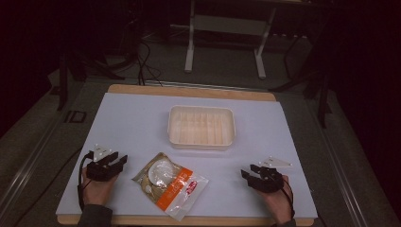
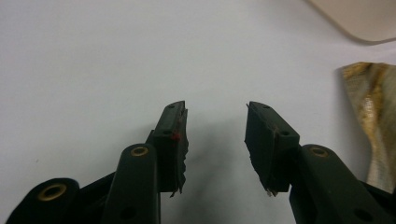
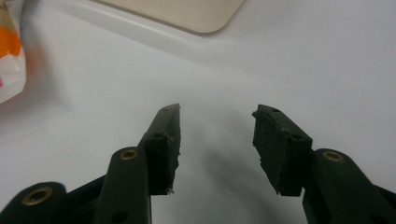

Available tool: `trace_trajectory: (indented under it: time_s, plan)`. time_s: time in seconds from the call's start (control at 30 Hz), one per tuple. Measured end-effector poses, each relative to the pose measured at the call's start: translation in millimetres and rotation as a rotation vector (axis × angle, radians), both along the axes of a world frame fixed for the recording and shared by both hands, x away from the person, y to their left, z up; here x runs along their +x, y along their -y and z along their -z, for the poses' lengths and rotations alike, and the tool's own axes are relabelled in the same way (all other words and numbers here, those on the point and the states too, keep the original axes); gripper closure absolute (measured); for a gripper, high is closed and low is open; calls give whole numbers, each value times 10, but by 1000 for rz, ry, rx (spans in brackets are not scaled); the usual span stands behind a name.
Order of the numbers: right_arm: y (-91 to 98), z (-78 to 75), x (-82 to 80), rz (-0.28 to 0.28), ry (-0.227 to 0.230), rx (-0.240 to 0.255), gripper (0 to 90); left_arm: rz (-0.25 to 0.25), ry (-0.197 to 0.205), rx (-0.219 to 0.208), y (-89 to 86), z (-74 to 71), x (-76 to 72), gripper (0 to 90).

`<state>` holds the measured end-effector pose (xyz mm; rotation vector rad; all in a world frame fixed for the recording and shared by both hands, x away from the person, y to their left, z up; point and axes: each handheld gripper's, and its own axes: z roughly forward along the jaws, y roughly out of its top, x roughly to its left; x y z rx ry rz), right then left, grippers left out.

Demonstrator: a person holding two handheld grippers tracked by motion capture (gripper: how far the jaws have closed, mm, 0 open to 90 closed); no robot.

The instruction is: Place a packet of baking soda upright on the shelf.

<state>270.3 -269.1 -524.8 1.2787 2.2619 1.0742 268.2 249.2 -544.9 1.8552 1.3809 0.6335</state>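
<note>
Down at the near edge of the white table (image 1: 127, 118), the left gripper (image 1: 119, 158) rests with its jaws apart and nothing between them. Just right of it lies the clear food packet (image 1: 170, 183) with an orange label, flat on the table. The right gripper (image 1: 249, 171) sits well right of the packet, jaws likewise apart and bare. A cream tray (image 1: 201, 125) stands farther off, centre

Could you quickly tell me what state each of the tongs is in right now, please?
Left tongs: open, holding nothing, over bare table.
Right tongs: open, holding nothing, over bare table.
</note>
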Motion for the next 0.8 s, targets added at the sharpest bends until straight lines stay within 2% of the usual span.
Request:
trace_trajectory:
  time_s: [0.2, 0.43, 0.5, 0.63, 0.8]
  plan:
    - [-149, -5, -35, -55, -7, 13, 512, 21, 4, 4, 25, 6, 4, 579]
    - [-305, 13, -67, -107, -27, 50, 507, 9, -14, 17, 9, 28, 23, 576]
    - [-345, 18, -69, -126, -41, 83, 500, 11, -14, 17, 12, 32, 25, 575]
    - [-423, 21, -84, -157, -65, 111, 459, 17, -18, 26, 17, 37, 27, 577]
    - [-511, 0, -111, -185, -65, 128, 406, 18, -18, 33, 20, 46, 32, 579]
